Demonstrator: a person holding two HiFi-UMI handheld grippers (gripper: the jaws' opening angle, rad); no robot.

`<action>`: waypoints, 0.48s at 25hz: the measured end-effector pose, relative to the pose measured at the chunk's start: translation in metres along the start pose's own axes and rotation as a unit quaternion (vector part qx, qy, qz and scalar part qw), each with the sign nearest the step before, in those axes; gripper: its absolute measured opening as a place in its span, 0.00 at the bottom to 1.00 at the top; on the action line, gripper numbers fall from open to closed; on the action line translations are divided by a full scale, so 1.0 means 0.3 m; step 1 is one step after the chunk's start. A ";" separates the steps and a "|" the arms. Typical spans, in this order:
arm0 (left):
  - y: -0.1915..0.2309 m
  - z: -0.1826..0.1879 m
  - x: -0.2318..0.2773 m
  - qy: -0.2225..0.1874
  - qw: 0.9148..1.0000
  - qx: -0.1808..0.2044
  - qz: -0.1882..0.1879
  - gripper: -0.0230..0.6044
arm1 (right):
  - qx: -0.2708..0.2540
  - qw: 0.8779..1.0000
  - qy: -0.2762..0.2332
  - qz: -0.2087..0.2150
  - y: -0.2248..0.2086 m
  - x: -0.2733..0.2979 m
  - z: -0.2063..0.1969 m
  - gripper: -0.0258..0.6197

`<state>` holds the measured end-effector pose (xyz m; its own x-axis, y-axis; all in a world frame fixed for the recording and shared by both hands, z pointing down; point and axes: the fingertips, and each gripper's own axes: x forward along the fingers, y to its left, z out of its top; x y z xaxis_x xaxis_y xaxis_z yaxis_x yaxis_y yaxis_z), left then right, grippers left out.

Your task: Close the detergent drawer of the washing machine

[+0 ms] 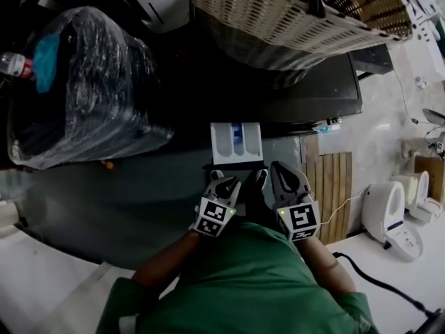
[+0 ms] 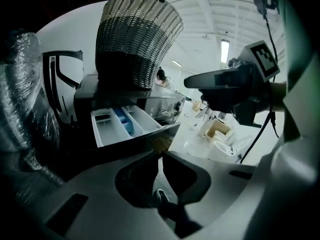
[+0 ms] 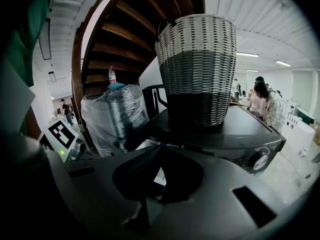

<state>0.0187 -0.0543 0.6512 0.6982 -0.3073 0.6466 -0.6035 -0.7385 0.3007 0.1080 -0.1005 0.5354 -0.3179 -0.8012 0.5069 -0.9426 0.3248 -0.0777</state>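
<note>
The white detergent drawer (image 1: 236,143) stands pulled out from the front of the dark washing machine (image 1: 313,92); it has a blue insert in one compartment. In the head view my left gripper (image 1: 220,184) sits just below the drawer's front edge, and my right gripper (image 1: 283,173) is beside it to the right. Both are shut with nothing held. The left gripper view shows the open drawer (image 2: 125,124) ahead and above my left gripper (image 2: 161,154), with the right gripper (image 2: 225,86) to its upper right. In the right gripper view, my shut right gripper (image 3: 157,151) hides most of the drawer (image 3: 159,177).
A large wicker basket (image 1: 299,16) stands on top of the machine. A plastic-wrapped dark bundle (image 1: 83,82) with a bottle (image 1: 14,65) fills the left. White appliances (image 1: 393,211) and a cable (image 1: 375,280) lie on the pale floor at right. People stand far off (image 3: 262,101).
</note>
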 end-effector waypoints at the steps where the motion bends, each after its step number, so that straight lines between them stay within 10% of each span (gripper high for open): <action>1: 0.002 -0.009 0.016 0.006 1.000 -0.010 0.004 0.10 | 0.002 1.000 0.001 0.001 -0.014 0.002 -0.003 0.06; 12: 0.047 -0.066 0.116 0.015 0.996 -0.067 0.055 0.10 | -0.003 1.000 0.006 -0.005 -0.154 -0.010 -0.013 0.06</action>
<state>0.0269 -0.0636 0.6918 0.6134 -0.3625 0.7016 -0.7237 -0.6136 0.3158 0.1528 -0.1112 0.5407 -0.3072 -0.7983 0.5181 -0.9450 0.3199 -0.0674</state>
